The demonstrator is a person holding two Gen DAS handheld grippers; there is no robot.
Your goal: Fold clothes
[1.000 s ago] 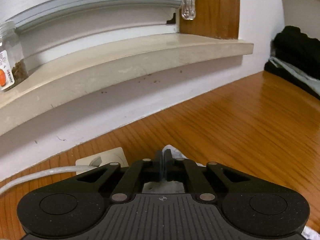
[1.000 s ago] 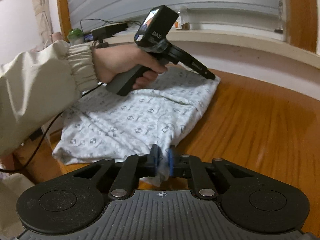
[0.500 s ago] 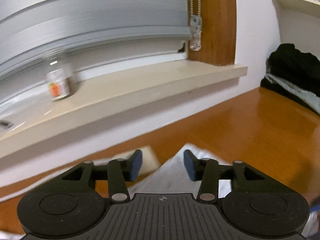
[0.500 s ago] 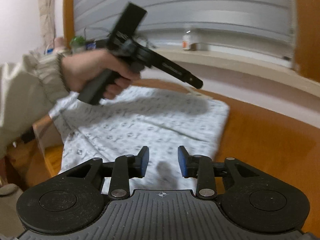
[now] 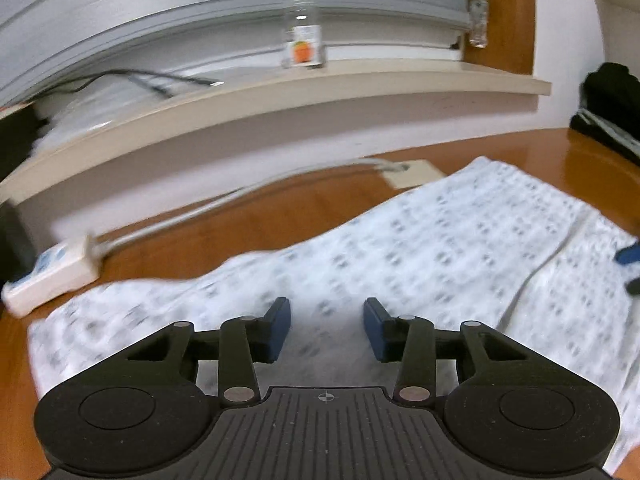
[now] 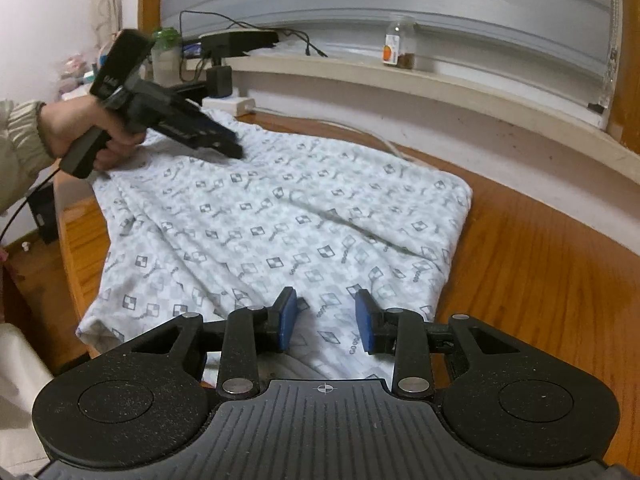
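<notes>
A white garment with a grey checker print [image 6: 280, 216] lies folded flat on the wooden table [image 6: 540, 280]; it also shows in the left wrist view [image 5: 440, 248]. My right gripper [image 6: 326, 316] is open and empty, hovering over the garment's near edge. My left gripper [image 5: 326, 326] is open and empty above the garment's far left part; it shows in the right wrist view [image 6: 234, 148], held by a hand above the cloth. The tip of the right gripper shows at the right edge of the left wrist view [image 5: 630, 256].
A window sill [image 6: 440, 80] with a glass jar [image 6: 400, 42] and a black device with cables [image 6: 236, 40] runs along the wall. A white power strip with cord [image 5: 52, 276] lies on the table by the garment. Dark clothes [image 5: 612, 100] are piled at the right.
Both grippers let go of the garment's corners and opened. They pulled back, the left one swinging left over the cloth. The garment now lies flat in its folded shape.
</notes>
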